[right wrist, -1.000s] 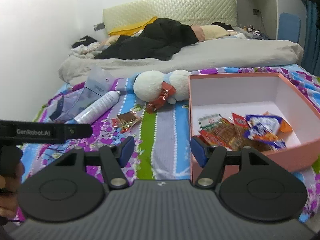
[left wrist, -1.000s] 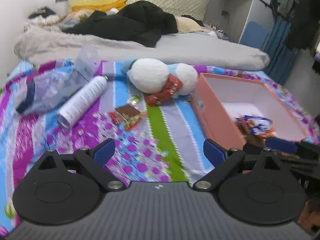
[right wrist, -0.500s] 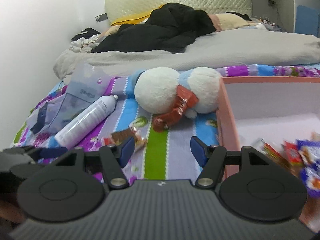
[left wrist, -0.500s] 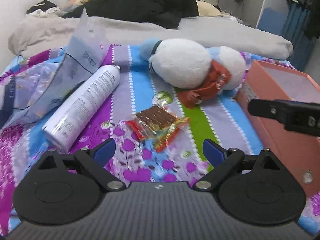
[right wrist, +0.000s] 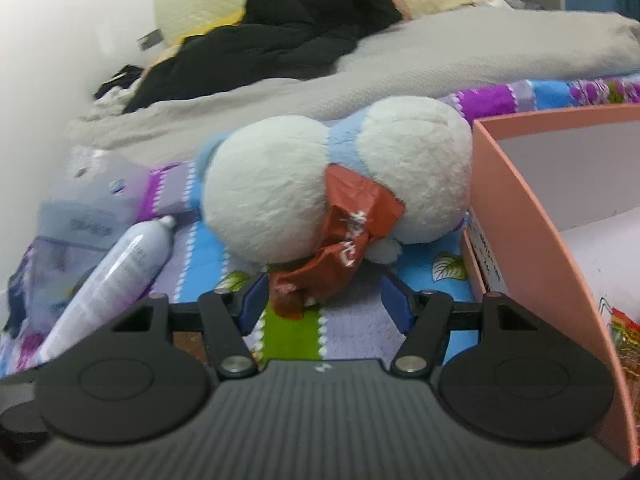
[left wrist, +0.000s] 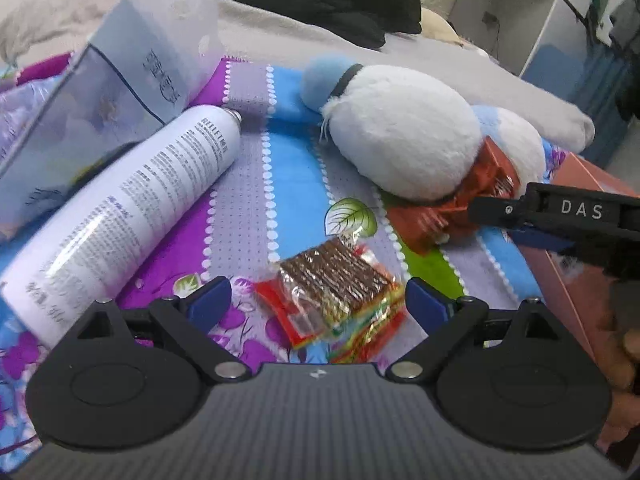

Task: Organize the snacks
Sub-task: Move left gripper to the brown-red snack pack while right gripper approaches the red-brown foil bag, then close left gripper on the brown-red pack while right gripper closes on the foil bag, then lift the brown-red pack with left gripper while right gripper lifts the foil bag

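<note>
Filling the right edge of the right wrist view, the salmon-pink cardboard box (right wrist: pixel 532 216) is the evident home for the snacks, a few wrappers showing at its lower right. Next in size, the white and pale-blue plush toy (right wrist: pixel 320 184) sits mid-frame just beside the box wall, and the white cylindrical spray can (left wrist: pixel 132 208) lies at the left of the left wrist view. Against the toy leans the crumpled red-orange foil snack packet (right wrist: pixel 340 240), its lower end between the spread, empty fingers of the right gripper (right wrist: pixel 324 300). Smallest, the clear-wrapped brown wafer snack with red and yellow edges (left wrist: pixel 336 280) lies low in the centre, framed by the wide-open left gripper (left wrist: pixel 318 300). Each grasp would likely go best by pushing low along the blanket, closing across the packet's narrow width, and pinching wrapper rather than plush or fabric.
</note>
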